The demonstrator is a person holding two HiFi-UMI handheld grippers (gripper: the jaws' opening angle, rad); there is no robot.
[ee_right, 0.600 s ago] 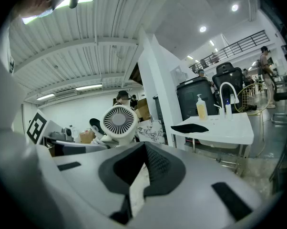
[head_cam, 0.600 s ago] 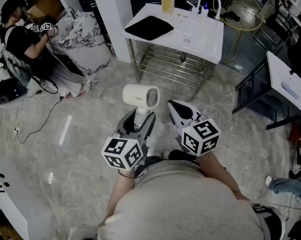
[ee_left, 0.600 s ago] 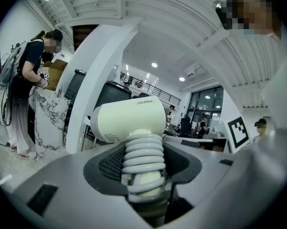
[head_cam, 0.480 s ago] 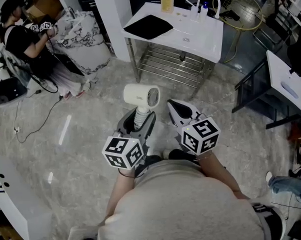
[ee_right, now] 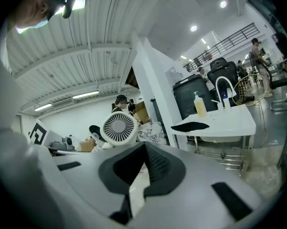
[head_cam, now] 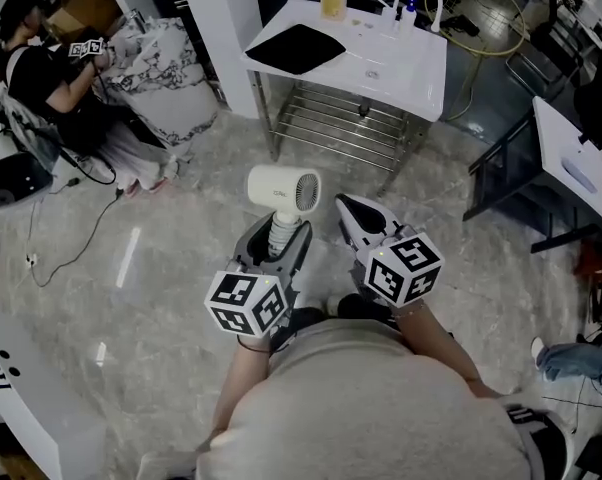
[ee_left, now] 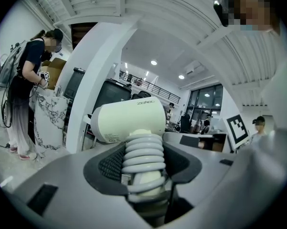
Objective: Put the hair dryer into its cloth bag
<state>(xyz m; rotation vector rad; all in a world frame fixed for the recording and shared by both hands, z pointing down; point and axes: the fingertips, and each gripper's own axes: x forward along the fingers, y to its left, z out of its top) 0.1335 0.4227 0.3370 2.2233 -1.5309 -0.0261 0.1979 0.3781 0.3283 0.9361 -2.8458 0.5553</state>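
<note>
We hold the hair dryer (head_cam: 279, 188) level, left gripper (head_cam: 278, 238) firm on its handle, right gripper (head_cam: 349, 211) closed empty beside it.

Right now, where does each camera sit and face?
Head view: on the person's head, steeply down at the floor; shows torso, left gripper, right gripper.
Left gripper view: on that gripper, along jaws clamping the hair dryer.
Right gripper view: on that gripper, along shut, empty jaws toward the white table.
Shared: all three show the hair dryer.
</note>
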